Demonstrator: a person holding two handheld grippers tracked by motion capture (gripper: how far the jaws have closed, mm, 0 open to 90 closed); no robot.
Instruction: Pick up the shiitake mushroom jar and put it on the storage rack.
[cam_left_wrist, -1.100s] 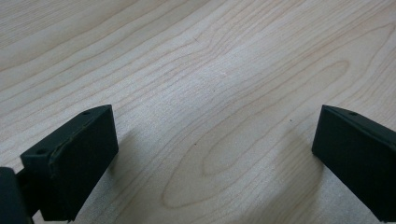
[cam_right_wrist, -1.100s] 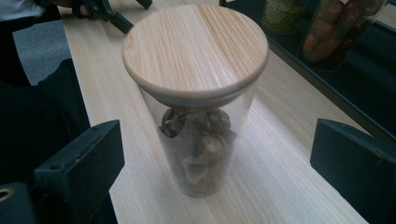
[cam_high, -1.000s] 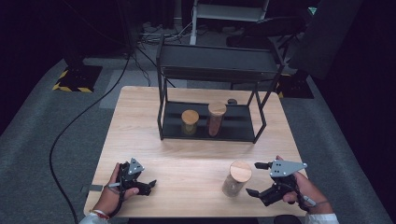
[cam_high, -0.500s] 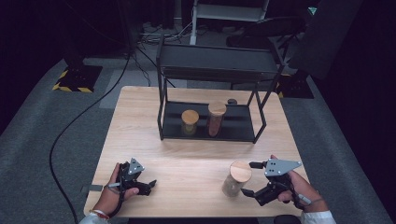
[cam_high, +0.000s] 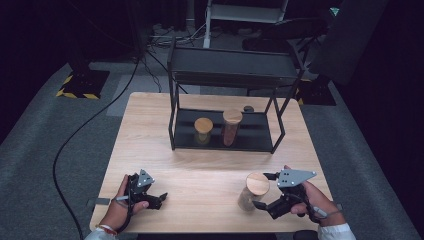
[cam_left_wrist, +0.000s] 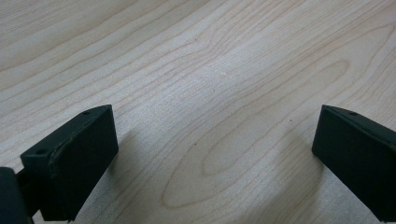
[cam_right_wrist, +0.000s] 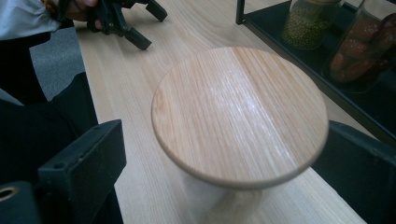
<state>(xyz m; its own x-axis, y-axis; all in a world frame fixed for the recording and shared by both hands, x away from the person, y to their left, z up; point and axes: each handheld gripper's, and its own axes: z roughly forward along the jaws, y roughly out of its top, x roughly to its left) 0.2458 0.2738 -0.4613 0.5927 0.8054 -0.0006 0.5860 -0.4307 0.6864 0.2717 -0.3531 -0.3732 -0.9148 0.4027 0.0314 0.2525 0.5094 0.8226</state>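
At the near edge of the worktop (cam_high: 200, 175), the left gripper (cam_high: 159, 199) rests low over bare wood in the person's left hand (cam_high: 119, 202). Its own view shows the jaws spread wide with nothing but wood grain between them.

Across the same near edge, the right gripper (cam_high: 262, 190) is held in the right hand (cam_high: 312, 197), with its grey three-cornered plate on top. It points toward a glass jar (cam_high: 252, 192) with a round wooden lid (cam_right_wrist: 238, 114), which stands upright on the worktop just beside the right hand. In the right gripper view the jaws stand one on each side of the jar below the lid, and they have just been closing a little with the jar between them. A gap shows beside the left jaw; the right jaw sits partly behind the lid, so contact there cannot be made out, but the pads do not appear to press on the glass yet.

Farther back, near the middle of the worktop, stands a black metal rack (cam_high: 225, 80). On its lower shelf two more wooden-lidded jars stand side by side: a shorter jar (cam_high: 203, 131) holding something greenish and a taller jar (cam_high: 231, 127) with reddish-brown contents. A small dark object (cam_high: 248, 108) lies behind them on the shelf, too small to identify.
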